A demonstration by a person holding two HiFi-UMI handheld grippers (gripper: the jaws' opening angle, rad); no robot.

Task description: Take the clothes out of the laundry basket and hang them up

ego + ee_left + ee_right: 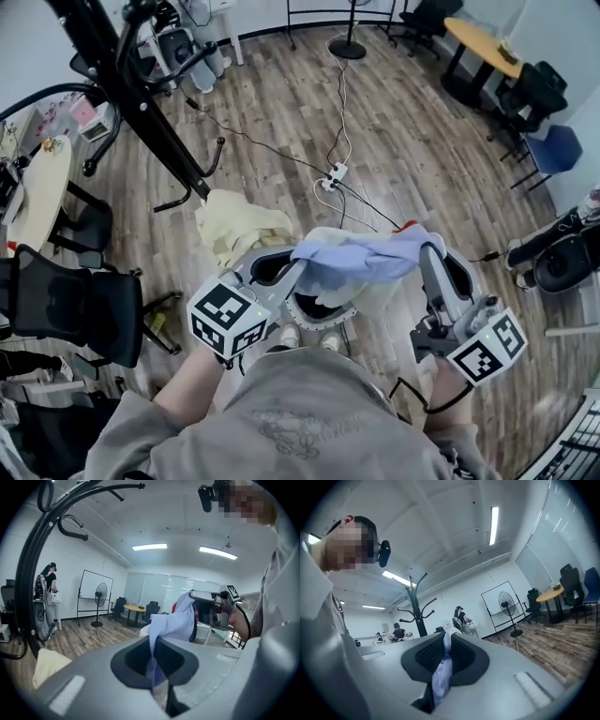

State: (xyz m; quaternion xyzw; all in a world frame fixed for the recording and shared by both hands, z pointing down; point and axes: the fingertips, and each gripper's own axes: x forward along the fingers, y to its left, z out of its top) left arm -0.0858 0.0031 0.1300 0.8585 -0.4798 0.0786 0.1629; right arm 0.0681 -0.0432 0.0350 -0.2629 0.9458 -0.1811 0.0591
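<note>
The left gripper (298, 265) (153, 645) is pinched onto one end of a pale blue garment (361, 257) (171, 619), and the right gripper (429, 249) (445, 649) is clamped onto the other end (440, 677), so the cloth hangs stretched between them in front of the person's chest. Just below it sits what looks like the laundry basket (323, 324), mostly hidden by the fabric, so I'd say the garment is out and the hanging is yet to come. To do that well, both pinches should hold firm while the cloth goes across to the black coat stand (141, 98) (32, 573) (417, 603) at the far left. It should travel high enough that the drooping middle clears the basket rim, and taut enough to drape over a hook rather than bunch up. One side should let go only once the cloth bears on the hook. A cream cloth (239, 225) (47, 662) lies by the foot of the stand; whether it rests on the floor or on something else I cannot tell. The floor is wood plank, with a white power strip (334, 175) and its cables trailing across it, a likely snag for feet on the way over. Around the edges stand black office chairs, a yellow table (483, 42) at the far right and a fan on a pole (349, 42) at the far side.
</note>
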